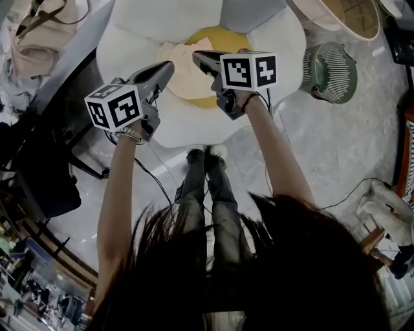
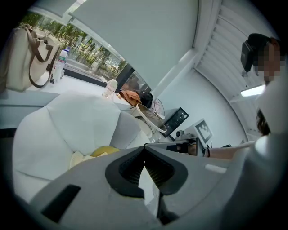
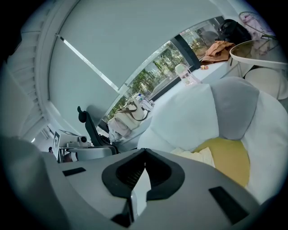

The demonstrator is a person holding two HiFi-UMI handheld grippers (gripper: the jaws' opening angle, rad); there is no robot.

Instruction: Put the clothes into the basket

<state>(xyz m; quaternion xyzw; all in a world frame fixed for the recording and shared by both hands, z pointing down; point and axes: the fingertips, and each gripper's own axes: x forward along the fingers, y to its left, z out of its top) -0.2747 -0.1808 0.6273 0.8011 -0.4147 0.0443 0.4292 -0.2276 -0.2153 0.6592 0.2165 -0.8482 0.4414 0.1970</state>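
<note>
Cream cloth garment (image 1: 185, 81), on white flower-shaped cushion (image 1: 129, 32), yellow centre; left tongs (image 1: 169, 65) and right tongs (image 1: 196, 57) both closed, empty, over it; risk: arriving unopened they shove, not pinch; pale-rimmed, apparently woven basket (image 1: 318, 19) well apart, inviting mid-carry drop.

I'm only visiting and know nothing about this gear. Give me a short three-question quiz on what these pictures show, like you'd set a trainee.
1. True or false: the cream cloth already lies in the basket.
2. The cloth rests on: A) the floor B) the flower-shaped cushion C) the desk.
3. Fill in: the left tool and the right tool each have jaws that are ____, with nothing between them.

Key: 1 false; 2 B; 3 shut.
</note>
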